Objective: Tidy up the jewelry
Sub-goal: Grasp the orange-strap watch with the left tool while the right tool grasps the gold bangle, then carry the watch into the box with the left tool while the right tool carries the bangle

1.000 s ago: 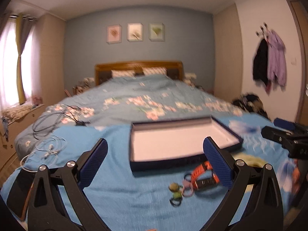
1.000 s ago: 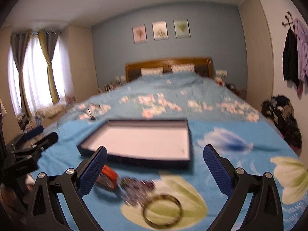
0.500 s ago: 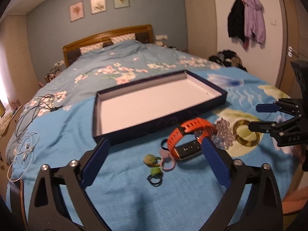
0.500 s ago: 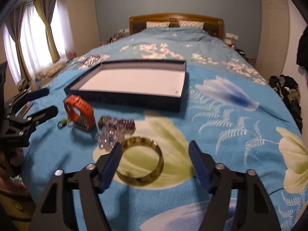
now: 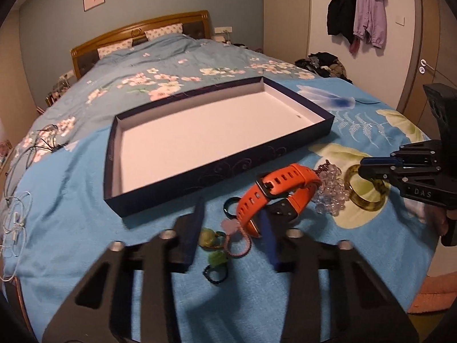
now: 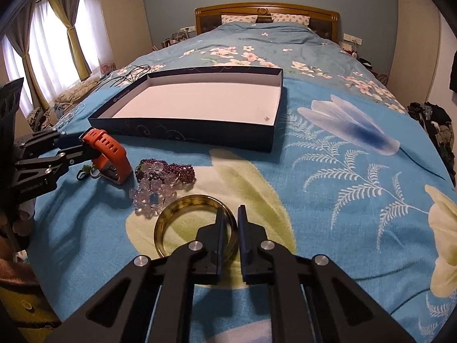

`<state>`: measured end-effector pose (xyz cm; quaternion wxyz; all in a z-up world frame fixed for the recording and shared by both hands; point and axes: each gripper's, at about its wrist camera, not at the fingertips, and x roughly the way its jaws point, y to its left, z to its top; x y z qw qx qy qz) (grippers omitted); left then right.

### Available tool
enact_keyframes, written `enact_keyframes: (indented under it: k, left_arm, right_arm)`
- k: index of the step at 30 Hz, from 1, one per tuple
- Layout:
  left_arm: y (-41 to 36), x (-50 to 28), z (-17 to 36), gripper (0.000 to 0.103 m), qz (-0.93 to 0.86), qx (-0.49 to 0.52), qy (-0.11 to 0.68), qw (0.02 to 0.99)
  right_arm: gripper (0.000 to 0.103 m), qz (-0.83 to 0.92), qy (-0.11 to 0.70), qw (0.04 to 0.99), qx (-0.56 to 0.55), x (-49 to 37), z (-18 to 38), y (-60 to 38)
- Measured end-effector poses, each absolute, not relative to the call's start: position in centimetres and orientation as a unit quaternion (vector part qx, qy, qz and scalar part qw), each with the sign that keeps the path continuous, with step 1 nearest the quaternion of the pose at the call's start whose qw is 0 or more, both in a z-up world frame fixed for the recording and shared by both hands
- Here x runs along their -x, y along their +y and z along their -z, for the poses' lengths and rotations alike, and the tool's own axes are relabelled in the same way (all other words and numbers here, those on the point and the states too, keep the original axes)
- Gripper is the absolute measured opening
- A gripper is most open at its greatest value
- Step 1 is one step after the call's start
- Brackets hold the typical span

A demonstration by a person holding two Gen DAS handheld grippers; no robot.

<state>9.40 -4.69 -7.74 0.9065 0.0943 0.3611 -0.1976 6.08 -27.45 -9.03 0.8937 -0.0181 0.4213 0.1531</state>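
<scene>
An open dark blue box (image 5: 182,168) with a white inside lies on the bed; it also shows in the right wrist view (image 6: 182,128). In front of it lie an orange watch (image 5: 274,191), clear and purple bead bracelets (image 6: 160,183), small hair ties (image 5: 220,245) and an amber bangle (image 6: 171,220). My left gripper (image 5: 232,228) is half closed, with its jaws to either side of the hair ties and the watch strap. My right gripper (image 6: 230,225) is nearly shut, with its jaws astride the bangle's right rim.
The blue floral bedspread (image 6: 342,148) covers the bed. Cables and white earphones (image 5: 17,217) lie at the left edge. Clothes are piled on the floor at the right (image 5: 325,63). Coats hang on the wall (image 5: 357,14).
Both grippers moved down and forward to the jewelry and narrowed. The left one closed in around the watch and hair ties, the right one around the bangle's rim.
</scene>
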Motion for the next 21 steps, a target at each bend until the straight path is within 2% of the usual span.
enact_keyframes:
  k: [1, 2, 4, 21]
  left_arm:
    - [-4.6, -9.4, 7.7, 0.014, 0.201, -0.089, 0.364, 0.905]
    - [-4.5, -9.5, 7.7, 0.010, 0.204, -0.083, 0.367, 0.904]
    - [-4.3, -9.7, 7.7, 0.008, 0.209, -0.068, 0.372, 0.902]
    - [-1.6, -10.5, 2.3, 0.007, 0.231, 0.000, 0.347, 0.909]
  right_arm:
    - [0.007, -0.154, 0.422, 0.893, 0.018, -6.1, 9.0, -27.6]
    - [0.006, -0.154, 0.421, 0.894, 0.015, -6.1, 8.9, -27.7]
    - [0.006, -0.159, 0.420, 0.893, 0.006, -6.1, 8.7, -28.0]
    - [0.006, -0.185, 0.363, 0.913, -0.025, -7.4, 4.3, -28.4]
